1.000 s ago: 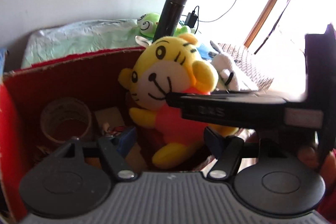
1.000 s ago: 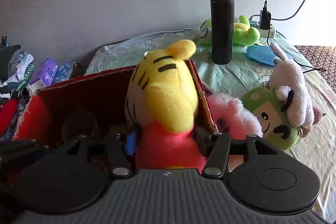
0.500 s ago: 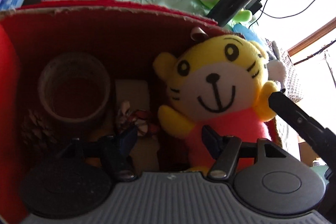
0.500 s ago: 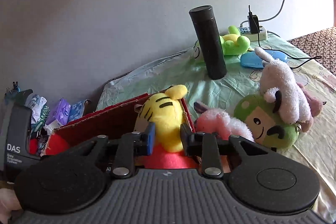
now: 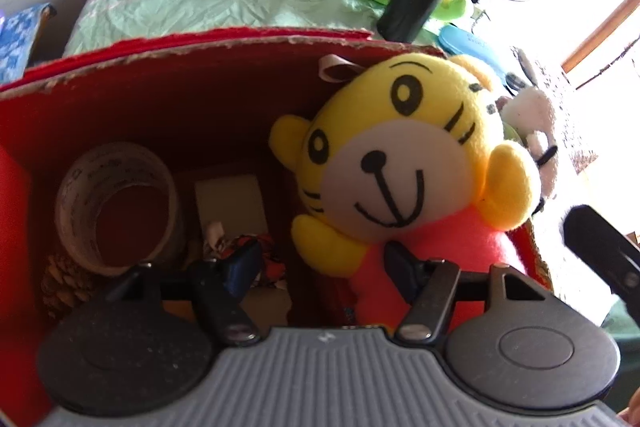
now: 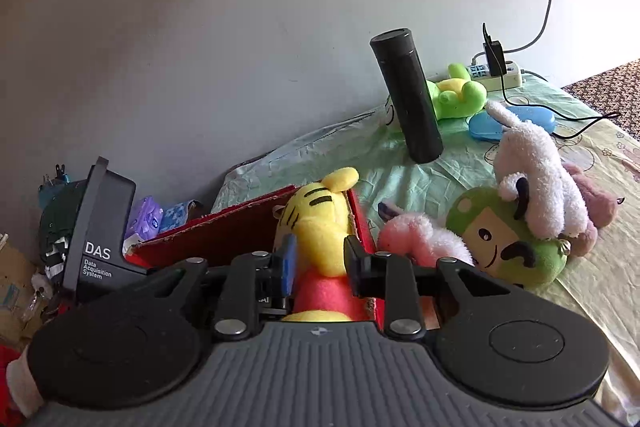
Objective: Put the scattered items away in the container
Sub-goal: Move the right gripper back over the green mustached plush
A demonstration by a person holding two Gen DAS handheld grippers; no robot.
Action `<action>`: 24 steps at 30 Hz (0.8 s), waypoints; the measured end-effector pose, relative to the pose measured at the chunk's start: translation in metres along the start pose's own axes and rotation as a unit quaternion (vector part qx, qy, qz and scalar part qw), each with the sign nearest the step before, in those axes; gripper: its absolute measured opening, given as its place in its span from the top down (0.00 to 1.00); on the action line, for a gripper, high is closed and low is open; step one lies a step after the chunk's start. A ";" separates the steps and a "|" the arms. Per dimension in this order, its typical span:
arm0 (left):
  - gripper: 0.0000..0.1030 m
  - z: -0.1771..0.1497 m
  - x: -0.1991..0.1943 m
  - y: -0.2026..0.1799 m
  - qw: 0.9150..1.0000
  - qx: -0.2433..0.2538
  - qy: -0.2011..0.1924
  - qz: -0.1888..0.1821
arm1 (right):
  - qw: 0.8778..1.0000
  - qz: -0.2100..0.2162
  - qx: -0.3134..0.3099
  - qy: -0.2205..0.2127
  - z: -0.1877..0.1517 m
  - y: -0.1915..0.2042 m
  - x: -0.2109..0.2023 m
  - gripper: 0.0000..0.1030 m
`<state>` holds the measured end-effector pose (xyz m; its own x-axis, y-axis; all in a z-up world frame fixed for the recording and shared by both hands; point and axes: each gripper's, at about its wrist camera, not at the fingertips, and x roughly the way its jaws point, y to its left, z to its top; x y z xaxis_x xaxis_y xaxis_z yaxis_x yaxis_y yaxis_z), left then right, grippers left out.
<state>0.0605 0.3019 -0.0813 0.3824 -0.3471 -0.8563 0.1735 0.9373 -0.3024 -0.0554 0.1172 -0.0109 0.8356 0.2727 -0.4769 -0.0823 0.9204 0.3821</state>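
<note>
With the tiger plush [image 5: 404, 163] seated in the red box [image 5: 192, 67] ahead, your right hand-held gripper [image 6: 318, 263] stands narrow and empty, your left hand-held gripper [image 5: 320, 263] is opening on nothing, so reach next for the pink plush [image 6: 416, 239] to its right.

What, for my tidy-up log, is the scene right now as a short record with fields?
container: red cardboard box
inside box: yellow tiger plush, tape roll, pine cone
still outside: pink plush, green plush, white plush lying on the green one, frog plush
also outside: black flask, upright
</note>
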 end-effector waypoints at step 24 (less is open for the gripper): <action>0.18 -0.081 -0.056 -0.193 0.973 0.092 -0.207 0.050 | 0.995 0.012 0.017 0.095 0.024 -0.189 -0.030 0.72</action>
<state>-0.0678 0.1428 -0.0085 0.7313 -0.2740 -0.6245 0.2624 0.9583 -0.1131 -0.0522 -0.0721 -0.0500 0.7161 0.3450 -0.6067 -0.0802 0.9042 0.4195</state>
